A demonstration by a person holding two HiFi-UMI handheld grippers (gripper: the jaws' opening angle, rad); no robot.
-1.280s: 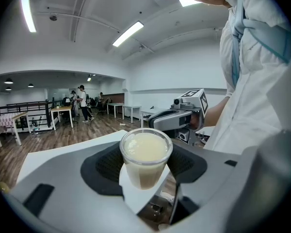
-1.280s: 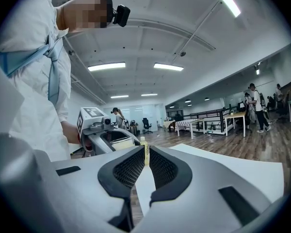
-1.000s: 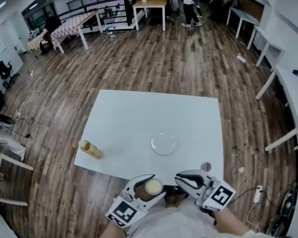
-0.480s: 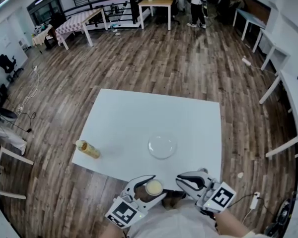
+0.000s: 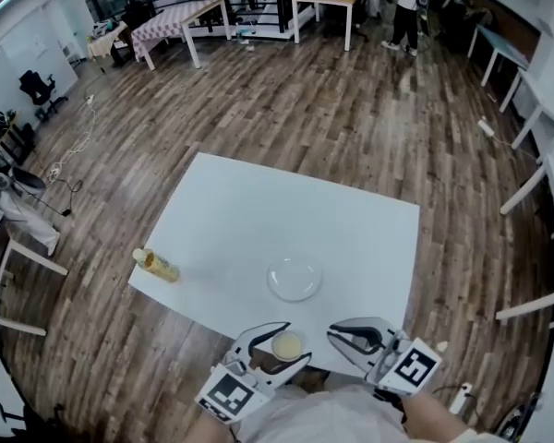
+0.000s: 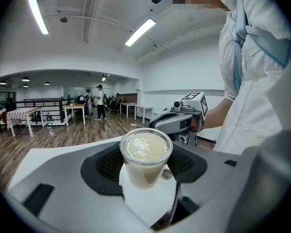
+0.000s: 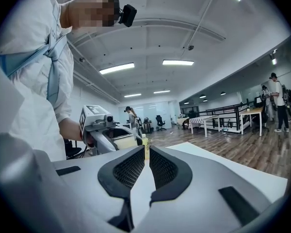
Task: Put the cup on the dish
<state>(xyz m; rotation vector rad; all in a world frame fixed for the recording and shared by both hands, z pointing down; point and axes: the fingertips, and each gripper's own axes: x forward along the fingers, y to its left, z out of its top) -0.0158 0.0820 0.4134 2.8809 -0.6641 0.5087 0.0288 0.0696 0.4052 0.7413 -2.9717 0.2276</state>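
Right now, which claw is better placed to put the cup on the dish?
Left. The left claw holds the cup, close to the dish on the table; the right claw is shut and empty.

Head view: the jaws of the left gripper [image 5: 289,342] cover the sides of the cup [image 5: 286,345]; only its top shows. The person's body [image 5: 332,418] is cut off by the bottom edge. The bottle [image 5: 155,265] on the table [image 5: 258,220] is too small for its label to be read.

Right gripper view: the jaws of the right gripper [image 7: 146,152] hide most of this bottle; only a narrow strip shows.
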